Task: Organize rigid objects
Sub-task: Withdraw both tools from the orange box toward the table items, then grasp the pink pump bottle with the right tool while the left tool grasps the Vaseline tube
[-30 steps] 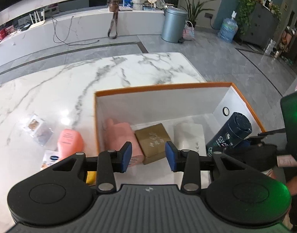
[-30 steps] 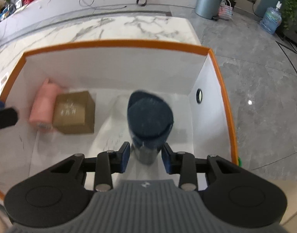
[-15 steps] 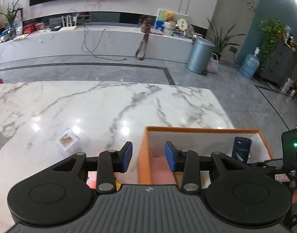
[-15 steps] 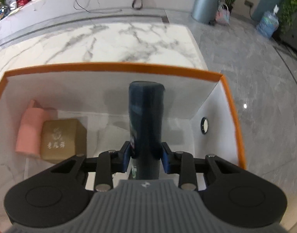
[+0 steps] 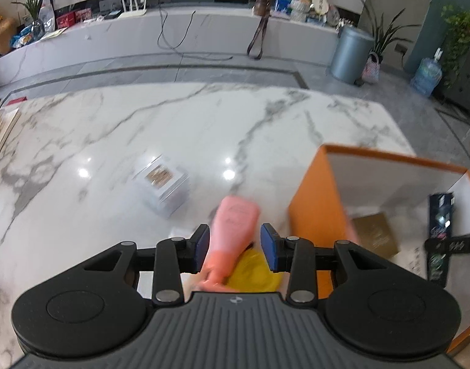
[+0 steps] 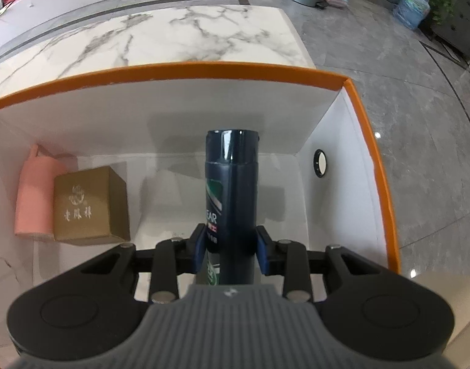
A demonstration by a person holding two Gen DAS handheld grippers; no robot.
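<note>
Right gripper (image 6: 230, 250) clamped on dark bottle (image 6: 230, 184), held over orange box (image 6: 385, 190); inside lie gold carton (image 6: 90, 204) and pink tube (image 6: 35, 196). Left gripper (image 5: 235, 247) jaws apart above pink bottle (image 5: 231, 230) on marble table (image 5: 142, 129), left of box.

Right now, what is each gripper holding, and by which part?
Right gripper: dark shampoo bottle, clamped around its lower body. Left gripper: nothing, open over the pink bottle.

Both wrist views look down, perhaps sharing box (image 5: 317, 203) (image 6: 204, 70).
</note>
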